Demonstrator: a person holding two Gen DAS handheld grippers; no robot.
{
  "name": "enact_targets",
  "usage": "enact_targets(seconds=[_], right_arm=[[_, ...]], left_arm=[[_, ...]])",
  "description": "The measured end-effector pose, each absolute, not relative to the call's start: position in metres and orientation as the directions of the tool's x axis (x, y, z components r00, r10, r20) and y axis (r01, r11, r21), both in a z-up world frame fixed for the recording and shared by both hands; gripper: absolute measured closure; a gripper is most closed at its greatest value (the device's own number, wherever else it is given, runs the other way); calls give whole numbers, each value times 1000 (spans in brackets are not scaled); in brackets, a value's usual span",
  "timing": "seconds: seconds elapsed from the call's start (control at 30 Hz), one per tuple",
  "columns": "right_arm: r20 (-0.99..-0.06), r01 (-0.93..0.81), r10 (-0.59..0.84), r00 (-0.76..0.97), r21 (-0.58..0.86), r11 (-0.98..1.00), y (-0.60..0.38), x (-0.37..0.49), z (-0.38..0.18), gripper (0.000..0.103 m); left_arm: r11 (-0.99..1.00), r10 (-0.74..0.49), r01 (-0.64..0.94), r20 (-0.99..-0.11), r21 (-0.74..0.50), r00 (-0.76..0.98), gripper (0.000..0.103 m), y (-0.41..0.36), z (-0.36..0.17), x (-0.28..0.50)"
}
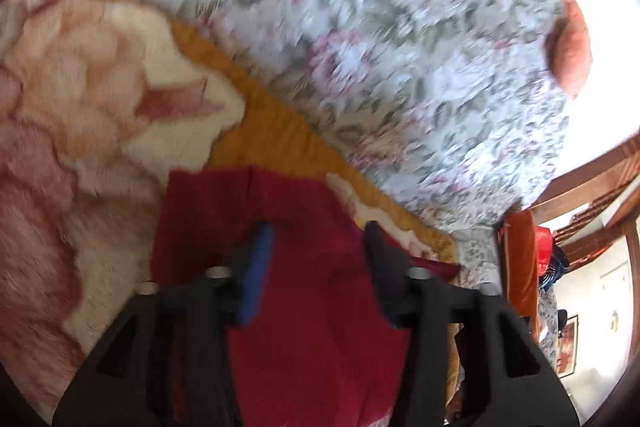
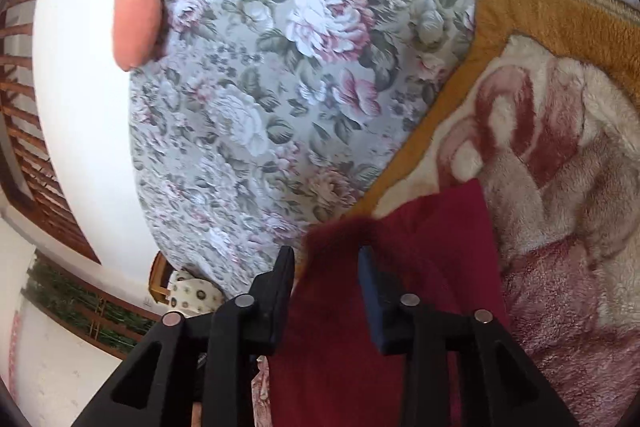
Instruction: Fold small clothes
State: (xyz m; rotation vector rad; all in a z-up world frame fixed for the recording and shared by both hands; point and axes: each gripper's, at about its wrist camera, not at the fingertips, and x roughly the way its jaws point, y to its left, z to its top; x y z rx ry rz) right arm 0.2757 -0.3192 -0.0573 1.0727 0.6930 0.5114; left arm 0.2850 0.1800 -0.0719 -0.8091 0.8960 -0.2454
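A dark red small garment point(image 1: 288, 195) lies on a fluffy cream, pink and orange blanket point(image 1: 100, 67). My left gripper point(image 1: 318, 237) hovers over it with its jaws wide apart; the cloth shows in the gap, and neither pad presses on it. In the right wrist view the same red garment point(image 2: 432, 227) lies on the blanket point(image 2: 560, 147). Its near corner rises blurred just ahead of my right gripper point(image 2: 326, 257). That gripper's jaws stand apart with red cloth showing between them, and neither pad pinches it.
A floral bedsheet point(image 1: 360, 27) point(image 2: 280, 67) covers the bed beyond the blanket. An orange cushion point(image 1: 572, 47) point(image 2: 136, 19) lies at its far edge by a white wall. Wooden slats point(image 2: 28, 131) and a wooden frame point(image 1: 592, 179) stand off the bed's side.
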Motion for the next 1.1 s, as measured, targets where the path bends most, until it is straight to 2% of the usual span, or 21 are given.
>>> enact_targets(seconds=[0.07, 0.17, 0.27, 0.33, 0.4, 0.6, 0.67, 0.8, 0.87, 1.1], right_arm=[[-244, -77, 691, 680, 914, 399, -324, 269, -51, 69], [-309, -85, 658, 686, 865, 494, -329, 262, -40, 69], [-488, -66, 535, 689, 694, 717, -321, 264, -25, 69], [-565, -77, 467, 680, 578, 812, -309, 271, -17, 69], [-600, -135, 441, 668, 484, 864, -284, 282, -14, 69], [-665, -349, 414, 622, 238, 907, -202, 308, -30, 69], [-682, -367, 403, 610, 208, 907, -193, 320, -41, 69], [-755, -277, 281, 593, 137, 951, -196, 352, -65, 69], [-782, -258, 274, 559, 151, 954, -201, 360, -79, 69], [-722, -258, 362, 590, 256, 932, -220, 356, -87, 68]], left_arm=[[688, -473, -124, -571, -715, 671, 36, 190, -56, 277], [685, -448, -104, -530, -721, 720, 36, 192, -42, 266], [748, -422, -83, -568, -659, 707, 36, 169, -42, 273], [774, -403, -102, -610, -625, 683, 36, 149, -52, 285], [781, -382, -138, -642, -608, 665, 36, 134, -69, 299], [878, -185, -239, -754, -415, 630, 36, 116, -103, 324], [884, -186, -230, -759, -406, 624, 36, 117, -112, 327], [901, -167, -224, -774, -371, 611, 36, 120, -127, 333], [922, -147, -198, -773, -333, 617, 36, 115, -129, 331], [936, -101, -200, -768, -288, 632, 36, 109, -132, 330]])
